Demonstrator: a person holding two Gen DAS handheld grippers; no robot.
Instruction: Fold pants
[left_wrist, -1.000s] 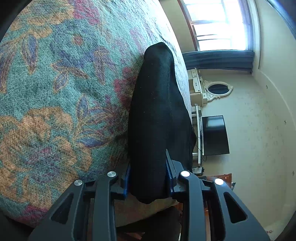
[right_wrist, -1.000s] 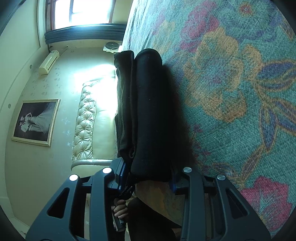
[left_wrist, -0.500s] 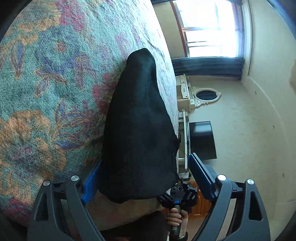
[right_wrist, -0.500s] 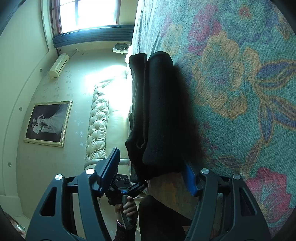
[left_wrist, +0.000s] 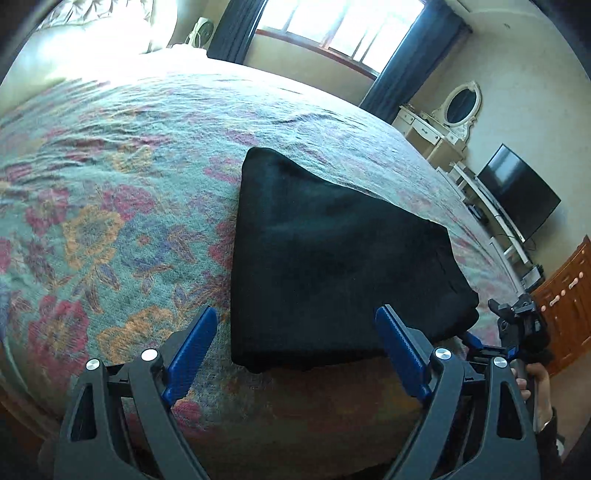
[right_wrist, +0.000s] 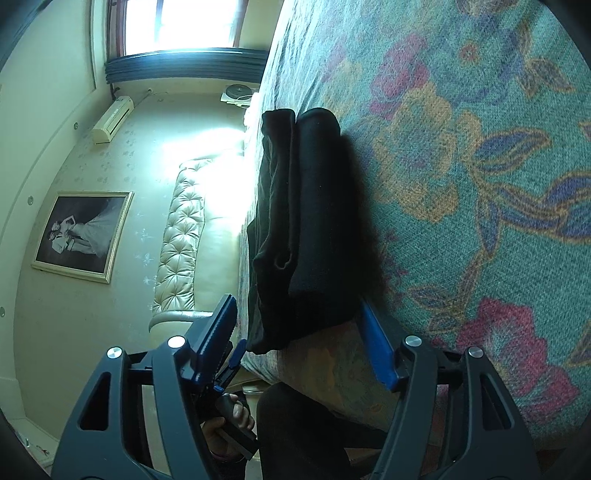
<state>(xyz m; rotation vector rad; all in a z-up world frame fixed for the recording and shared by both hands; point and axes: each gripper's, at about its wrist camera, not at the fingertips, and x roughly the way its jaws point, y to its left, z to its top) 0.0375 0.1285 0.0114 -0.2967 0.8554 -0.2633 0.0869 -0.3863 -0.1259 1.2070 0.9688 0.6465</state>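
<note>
Black cloth: 1 pair of folded pants (left_wrist: 332, 258) lies in a thick stack on the floral bedspread (left_wrist: 110, 206) of the bed, at its near edge. In the right wrist view the stack shows at least 2 rolled layers side by side; how many folds lie inside cannot be made out.

Tongs, 2 sets. The left tongs (left_wrist: 295, 354) stand wide apart, having just been opening; their 2 blue pads (left_wrist: 192, 350) sit clear of the cloth, the near edge of the pants lying beyond and between them. The right tongs (right_wrist: 303, 339) also stand apart, having just been opening; the end of the stack lies between the pads, the left pad plainly clear, while contact at the right pad, close against the cloth's shadowed side, cannot be determined.

Hands: 1 hand (right_wrist: 229, 424) on a grip below the right tongs' left finger, partly hidden by it; 1 hand (left_wrist: 535, 384) at the left view's right edge, cut off.

Room: 1 television (left_wrist: 517, 195), 1 oval mirror (left_wrist: 461, 107), 1 framed picture (right_wrist: 83, 234), 1 tufted headboard (right_wrist: 181, 236), overexposed near the window.
</note>
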